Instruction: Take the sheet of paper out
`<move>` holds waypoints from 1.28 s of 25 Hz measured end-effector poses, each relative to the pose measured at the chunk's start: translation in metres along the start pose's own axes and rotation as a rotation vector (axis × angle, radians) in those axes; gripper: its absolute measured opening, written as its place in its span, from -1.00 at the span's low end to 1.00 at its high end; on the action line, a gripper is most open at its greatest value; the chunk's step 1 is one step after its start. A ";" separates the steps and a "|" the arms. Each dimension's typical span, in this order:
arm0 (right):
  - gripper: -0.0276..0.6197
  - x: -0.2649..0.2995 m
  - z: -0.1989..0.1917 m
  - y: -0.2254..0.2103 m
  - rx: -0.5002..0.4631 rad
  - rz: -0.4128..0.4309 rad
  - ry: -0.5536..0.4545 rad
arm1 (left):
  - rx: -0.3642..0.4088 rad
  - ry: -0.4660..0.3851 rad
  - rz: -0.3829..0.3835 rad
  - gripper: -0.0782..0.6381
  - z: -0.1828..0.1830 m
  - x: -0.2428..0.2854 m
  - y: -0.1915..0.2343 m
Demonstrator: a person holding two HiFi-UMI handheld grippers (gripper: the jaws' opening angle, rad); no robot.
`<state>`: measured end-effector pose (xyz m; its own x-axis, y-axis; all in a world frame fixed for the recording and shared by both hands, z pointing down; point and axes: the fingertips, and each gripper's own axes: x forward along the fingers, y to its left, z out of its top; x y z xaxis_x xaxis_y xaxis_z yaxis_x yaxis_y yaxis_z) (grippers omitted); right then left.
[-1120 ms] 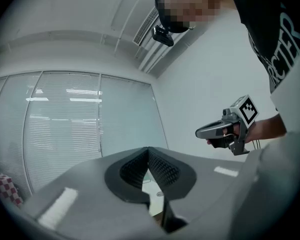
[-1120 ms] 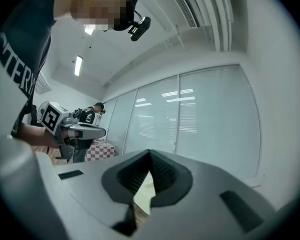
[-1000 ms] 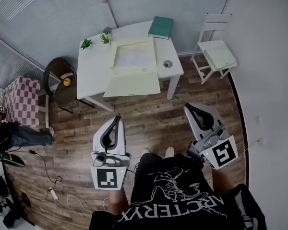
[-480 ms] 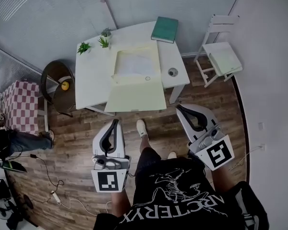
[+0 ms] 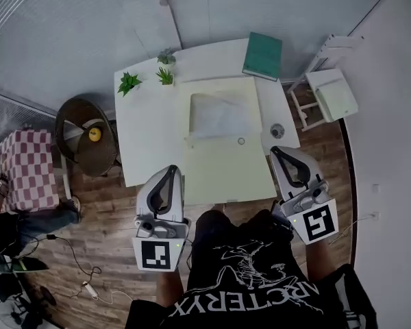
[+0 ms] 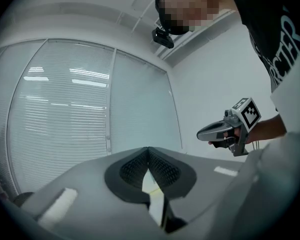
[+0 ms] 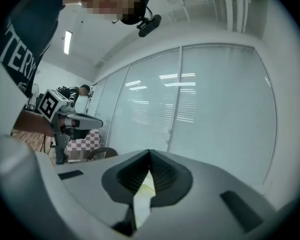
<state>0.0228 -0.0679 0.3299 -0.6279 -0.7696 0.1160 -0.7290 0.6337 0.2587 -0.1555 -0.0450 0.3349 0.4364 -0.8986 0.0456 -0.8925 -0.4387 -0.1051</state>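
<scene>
Head view shows two plants (image 5: pixel 129 83) (image 5: pixel 166 75), one book (image 5: pixel 262 56), one folder (image 5: pixel 226 173).

A white desk (image 5: pixel 144 136) fills the upper middle of the head view. A green book (image 5: pixel 262 55) lies at its upper right corner, two small potted plants (image 5: pixel 129 83) (image 5: pixel 166 75) stand along its upper left edge, and a small round object (image 5: pixel 277 130) sits near its right edge. At left, a dark round side table (image 5: pixel 68 125) carries a yellow object (image 5: pixel 94 133), with a checked cloth (image 5: pixel 26 170) beyond it. A white chair (image 5: pixel 332 91) stands at upper right on the wood floor (image 5: pixel 103 252).
</scene>
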 end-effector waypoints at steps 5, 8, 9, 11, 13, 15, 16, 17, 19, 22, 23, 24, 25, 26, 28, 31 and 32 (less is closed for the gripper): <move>-0.88 0.046 -0.010 -0.004 -0.037 0.005 0.050 | 0.002 0.014 -0.010 -0.75 -0.005 0.030 0.032; -0.88 0.062 -0.020 -0.003 -0.056 0.038 0.074 | 0.003 0.025 -0.015 -0.75 -0.007 0.043 0.039; -0.88 0.065 -0.023 -0.004 -0.053 0.051 0.079 | 0.001 0.025 -0.010 -0.75 -0.007 0.045 0.040; -0.88 0.071 -0.028 -0.006 -0.052 0.068 0.079 | 0.001 0.024 0.006 -0.75 -0.006 0.049 0.040; -0.88 0.075 -0.031 -0.010 -0.049 0.083 0.078 | 0.002 0.024 0.022 -0.75 -0.005 0.051 0.038; -0.88 0.080 -0.037 -0.013 -0.040 0.099 0.093 | 0.007 0.028 0.027 -0.75 -0.004 0.055 0.037; -0.88 0.082 -0.042 -0.014 -0.037 0.106 0.106 | 0.009 0.032 0.029 -0.75 -0.003 0.057 0.037; -0.88 0.085 -0.049 -0.014 -0.033 0.114 0.124 | 0.010 0.035 0.031 -0.75 -0.003 0.060 0.036; -0.88 0.092 -0.071 -0.012 -0.015 0.132 0.175 | 0.012 0.037 0.038 -0.75 -0.002 0.063 0.034; -0.88 0.109 -0.119 -0.004 0.008 0.181 0.262 | 0.015 0.044 0.042 -0.75 -0.001 0.067 0.028; -0.88 0.117 -0.138 0.001 0.000 0.200 0.289 | 0.015 0.051 0.044 -0.75 -0.002 0.068 0.026; -0.88 0.125 -0.159 0.007 -0.023 0.220 0.321 | 0.015 0.058 0.048 -0.75 -0.003 0.068 0.026; -0.79 0.133 -0.180 0.015 -0.059 0.242 0.358 | 0.014 0.063 0.053 -0.75 -0.003 0.067 0.025; -0.55 0.140 -0.201 0.024 -0.104 0.266 0.396 | 0.013 0.068 0.059 -0.75 -0.003 0.066 0.025; -0.42 0.152 -0.244 0.042 -0.211 0.311 0.469 | 0.008 0.082 0.072 -0.75 -0.005 0.062 0.026; -0.32 0.167 -0.308 0.069 -0.386 0.374 0.583 | 0.008 0.101 0.091 -0.75 -0.009 0.055 0.026; -0.28 0.171 -0.327 0.077 -0.427 0.394 0.616 | 0.008 0.104 0.098 -0.75 -0.010 0.052 0.026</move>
<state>-0.0515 -0.1767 0.6834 -0.4632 -0.4822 0.7437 -0.2448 0.8760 0.4155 -0.1574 -0.1039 0.3448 0.3323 -0.9331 0.1374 -0.9291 -0.3489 -0.1223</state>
